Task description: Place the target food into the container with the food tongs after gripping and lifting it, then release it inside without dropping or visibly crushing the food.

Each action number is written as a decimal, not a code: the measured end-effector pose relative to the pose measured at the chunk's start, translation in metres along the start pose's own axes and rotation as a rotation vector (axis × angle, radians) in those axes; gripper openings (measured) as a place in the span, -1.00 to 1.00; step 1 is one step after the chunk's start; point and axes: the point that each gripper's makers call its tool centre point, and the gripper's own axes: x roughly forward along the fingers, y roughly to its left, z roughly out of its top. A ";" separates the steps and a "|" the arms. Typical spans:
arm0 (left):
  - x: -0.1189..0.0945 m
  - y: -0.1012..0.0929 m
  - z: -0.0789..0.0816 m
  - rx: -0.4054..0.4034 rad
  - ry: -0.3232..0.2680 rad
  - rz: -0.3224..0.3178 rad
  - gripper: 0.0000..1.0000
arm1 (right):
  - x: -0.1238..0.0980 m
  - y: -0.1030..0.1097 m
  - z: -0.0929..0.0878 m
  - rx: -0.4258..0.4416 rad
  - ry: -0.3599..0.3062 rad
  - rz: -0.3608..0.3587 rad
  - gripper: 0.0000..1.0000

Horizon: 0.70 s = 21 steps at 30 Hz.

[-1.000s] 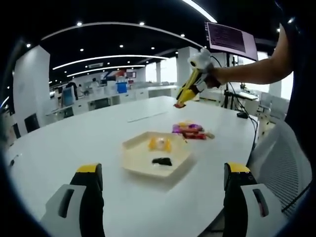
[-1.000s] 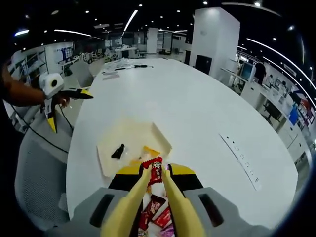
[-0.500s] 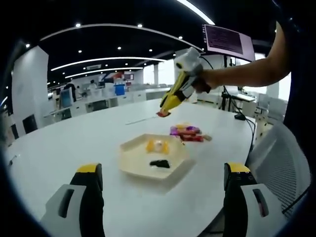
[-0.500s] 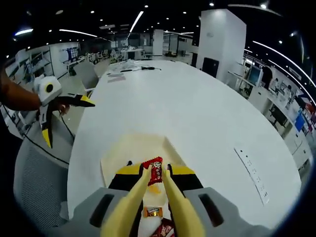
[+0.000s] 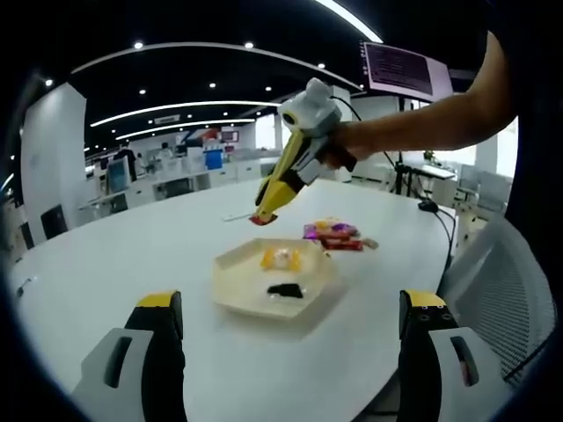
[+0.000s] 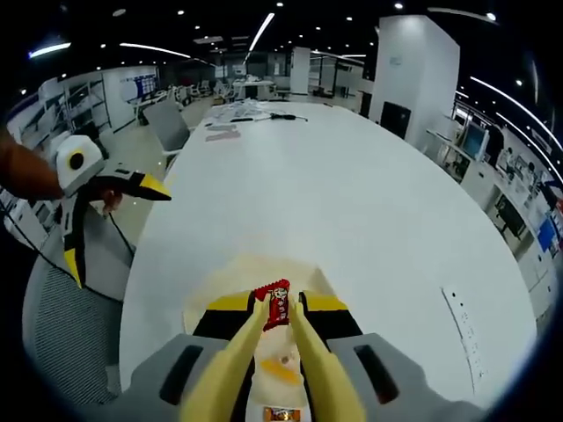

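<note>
Right tool (image 6: 277, 309) w/ yellow tongs clamps glossy red packet (image 6: 274, 302) over hexagonal tray (image 5: 274, 283).

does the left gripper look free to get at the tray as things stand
Probably yes: the left gripper is open with bare table before the tray; the right gripper with its red candy hangs above the tray.

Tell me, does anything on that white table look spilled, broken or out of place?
Nothing stands out. The cream tray sits flat on the table with a few snacks in it, a small pile of wrapped sweets lies beside it, and the tongs hold a red sweet above the tray.
</note>
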 end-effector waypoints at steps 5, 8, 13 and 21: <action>0.000 0.001 0.000 -0.002 -0.001 0.002 0.98 | 0.004 0.001 0.002 -0.003 0.001 0.006 -0.63; 0.000 0.001 -0.001 -0.002 0.002 0.001 0.98 | 0.006 0.001 0.002 -0.007 0.003 0.008 -0.63; 0.001 -0.001 -0.002 -0.002 0.006 -0.006 0.98 | 0.005 0.001 0.002 -0.005 0.000 0.009 -0.62; 0.000 0.000 -0.002 -0.002 0.006 -0.006 0.98 | 0.004 0.003 0.005 -0.016 -0.032 0.011 -0.55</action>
